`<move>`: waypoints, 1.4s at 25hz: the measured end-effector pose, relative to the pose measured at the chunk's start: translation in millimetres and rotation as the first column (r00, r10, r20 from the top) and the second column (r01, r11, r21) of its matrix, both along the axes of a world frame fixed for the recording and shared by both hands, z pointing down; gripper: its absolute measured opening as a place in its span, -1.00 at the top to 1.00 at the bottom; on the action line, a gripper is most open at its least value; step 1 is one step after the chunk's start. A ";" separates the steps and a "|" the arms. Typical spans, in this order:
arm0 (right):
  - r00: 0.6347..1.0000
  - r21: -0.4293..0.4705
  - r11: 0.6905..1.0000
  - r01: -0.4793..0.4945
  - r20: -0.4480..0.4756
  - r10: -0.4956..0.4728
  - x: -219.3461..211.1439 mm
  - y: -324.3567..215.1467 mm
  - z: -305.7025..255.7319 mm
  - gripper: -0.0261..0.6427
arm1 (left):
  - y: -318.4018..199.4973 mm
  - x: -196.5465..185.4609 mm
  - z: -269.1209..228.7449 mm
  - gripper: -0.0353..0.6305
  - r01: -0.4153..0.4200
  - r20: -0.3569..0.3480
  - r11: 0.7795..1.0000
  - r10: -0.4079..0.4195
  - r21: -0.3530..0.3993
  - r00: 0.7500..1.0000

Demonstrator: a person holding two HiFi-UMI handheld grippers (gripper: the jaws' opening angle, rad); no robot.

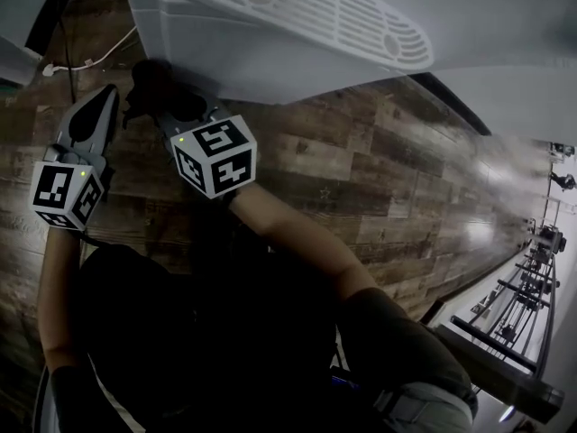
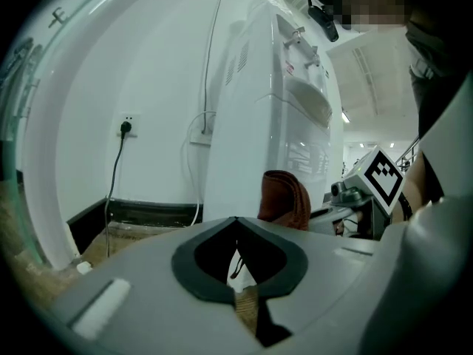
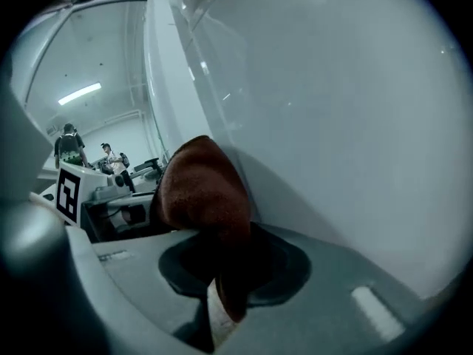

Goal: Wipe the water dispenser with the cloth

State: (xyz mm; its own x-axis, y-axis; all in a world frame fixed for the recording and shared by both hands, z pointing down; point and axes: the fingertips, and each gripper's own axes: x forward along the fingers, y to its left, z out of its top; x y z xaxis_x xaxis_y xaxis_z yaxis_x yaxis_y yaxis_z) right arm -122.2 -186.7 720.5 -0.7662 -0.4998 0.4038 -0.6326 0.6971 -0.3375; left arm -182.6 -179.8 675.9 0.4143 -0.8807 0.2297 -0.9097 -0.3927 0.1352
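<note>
The white water dispenser [image 1: 297, 25] fills the top of the head view, and in the left gripper view the water dispenser [image 2: 273, 117] stands upright with its taps high up. My right gripper [image 1: 155, 93] is shut on a brown cloth [image 3: 203, 191], which lies against the dispenser's side panel [image 3: 332, 109] low down. The same cloth [image 2: 285, 198] shows from the left, beside the right gripper's marker cube [image 2: 383, 174]. My left gripper [image 1: 95, 106] hangs just left of it, apart from the dispenser, its jaws together with nothing between them.
A dark wood floor [image 1: 361, 179] runs under everything. On the white wall behind the dispenser, a black plug sits in a wall socket [image 2: 127, 126] and cables hang down. Metal racks [image 1: 523, 305] stand far right. People [image 3: 70, 146] stand in the distance.
</note>
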 end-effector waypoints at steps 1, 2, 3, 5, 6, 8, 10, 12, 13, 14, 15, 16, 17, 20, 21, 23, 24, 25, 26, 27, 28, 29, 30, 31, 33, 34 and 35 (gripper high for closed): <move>1.000 -0.002 1.000 -0.021 -0.002 0.021 10.0 -1.9 -2.2 0.74 | 0.6 0.9 -0.3 0.84 -0.006 0.002 1.000 0.006 0.000 1.000; 0.999 -0.007 0.999 -0.048 -0.007 0.048 24.3 -2.9 -2.7 0.74 | 0.8 1.8 -0.2 0.84 -0.012 0.003 1.000 0.012 0.000 1.000; 0.997 -0.016 0.996 -0.082 -0.015 0.082 42.5 -3.4 -2.2 0.74 | 0.7 2.6 0.1 0.84 -0.016 0.002 1.000 0.016 -0.001 1.000; 0.983 -0.045 0.982 -0.183 -0.026 0.182 89.8 -4.7 -1.2 0.74 | -0.4 3.6 0.1 0.84 -0.018 -0.005 1.000 0.018 -0.001 1.000; 0.969 -0.056 0.967 -0.248 -0.031 0.246 118.0 -6.0 -1.7 0.74 | -1.3 4.2 -0.3 0.84 -0.018 -0.010 1.000 0.018 0.001 1.000; 0.922 -0.058 0.920 -0.387 -0.056 0.384 179.3 -10.0 -4.8 0.74 | -3.3 6.3 -1.2 0.84 -0.021 -0.020 1.000 0.021 0.004 1.000; 0.864 -0.034 0.865 -0.500 -0.085 0.496 236.5 -15.4 -10.0 0.74 | -6.0 9.5 -1.2 0.84 -0.025 -0.029 1.000 0.025 0.005 0.999; 0.825 -0.002 0.829 -0.560 -0.095 0.557 276.0 -20.9 -15.9 0.74 | -9.1 13.4 -0.8 0.84 -0.029 -0.038 1.000 0.029 0.005 0.999; 0.816 0.014 0.820 -0.572 -0.094 0.571 286.8 -22.7 -19.0 0.74 | -10.6 15.5 -1.1 0.84 -0.032 -0.041 0.999 0.033 0.006 0.999; 0.816 0.029 0.820 -0.571 -0.090 0.571 290.5 -23.1 -22.0 0.74 | -11.9 17.7 -1.9 0.84 -0.036 -0.044 0.999 0.036 0.009 0.998; 0.828 0.039 0.833 -0.552 -0.089 0.553 286.3 -21.4 -24.2 0.74 | -13.0 19.8 -3.3 0.84 -0.040 -0.045 0.999 0.040 0.013 0.998; 0.852 0.042 0.857 -0.514 -0.090 0.516 274.4 -17.1 -25.2 0.74 | -13.7 21.6 -4.9 0.84 -0.044 -0.045 0.999 0.044 0.017 0.998; 0.884 0.039 0.888 -0.457 -0.091 0.459 255.6 -10.3 -25.4 0.74 | -14.0 22.9 -6.7 0.84 -0.047 -0.044 0.999 0.048 0.020 0.998; 0.974 0.007 0.976 -0.219 -0.052 0.219 175.3 16.9 -28.0 0.74 | -12.9 22.7 -13.8 0.84 -0.049 -0.044 0.999 0.050 0.023 0.998; 0.990 0.002 0.991 -0.137 -0.022 0.137 146.4 24.3 -32.1 0.74 | -12.1 21.8 -17.9 0.84 -0.047 -0.046 0.999 0.048 0.020 0.998; 1.000 0.041 0.999 0.002 0.022 -0.003 93.2 32.1 -46.4 0.74 | -10.7 19.8 -27.8 0.84 -0.043 -0.047 0.999 0.044 0.018 0.998; 0.998 0.082 0.995 0.056 0.025 -0.058 70.1 32.9 -55.9 0.74 | -10.5 18.0 -32.4 0.84 -0.039 -0.044 0.999 0.040 0.023 0.998; 0.994 0.125 0.987 0.099 0.025 -0.103 49.8 32.5 -66.7 0.74 | -10.5 15.9 -36.2 0.84 -0.033 -0.040 0.999 0.034 0.029 0.999; 0.990 0.159 0.979 0.130 0.034 -0.137 32.8 31.1 -78.5 0.74 | -10.7 14.0 -39.1 0.84 -0.025 -0.037 0.999 0.027 0.035 0.999; 0.986 0.178 0.973 0.146 0.052 -0.158 19.8 28.6 -90.3 0.74 | -10.8 12.7 -41.2 0.84 -0.021 -0.033 0.999 0.022 0.042 0.999; 0.984 0.180 0.972 0.150 0.071 -0.165 10.8 25.1 -100.7 0.74 | -10.8 12.1 -42.7 0.84 -0.023 -0.030 0.998 0.024 0.053 0.999; 0.984 0.169 0.975 0.145 0.082 -0.160 5.7 20.6 -108.5 0.74 | -10.7 12.2 -44.2 0.84 -0.028 -0.025 0.998 0.029 0.064 0.999; 0.986 0.148 0.980 0.135 0.081 -0.148 4.3 15.6 -113.4 0.74 | -10.5 13.1 -46.0 0.84 -0.032 -0.021 0.997 0.033 0.066 0.999; 0.989 0.123 0.985 0.119 0.074 -0.129 6.6 10.5 -116.2 0.74 | -10.2 14.8 -48.0 0.84 -0.033 -0.020 0.998 0.034 0.059 0.999; 0.994 0.077 0.994 0.076 0.073 -0.082 20.5 1.9 -119.5 0.74 | -9.6 18.0 -50.9 0.84 -0.035 -0.019 0.998 0.036 0.049 0.999; 0.995 0.059 0.997 0.053 0.082 -0.058 31.1 -0.9 -121.1 0.74 | -9.5 19.1 -51.4 0.84 -0.036 -0.019 0.998 0.037 0.048 0.999; 0.995 0.044 0.999 0.028 0.093 -0.032 43.6 -3.0 -122.9 0.74 | -9.7 19.7 -51.5 0.84 -0.036 -0.019 0.998 0.037 0.047 0.999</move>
State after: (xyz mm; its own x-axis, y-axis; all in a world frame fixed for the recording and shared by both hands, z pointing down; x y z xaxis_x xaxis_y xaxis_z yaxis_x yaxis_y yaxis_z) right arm -78.6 -189.7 597.6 -0.8146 -0.4911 0.3086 -0.5781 0.7306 -0.3634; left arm -162.9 -189.5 624.4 0.4508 -0.8744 0.1795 -0.8917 -0.4322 0.1341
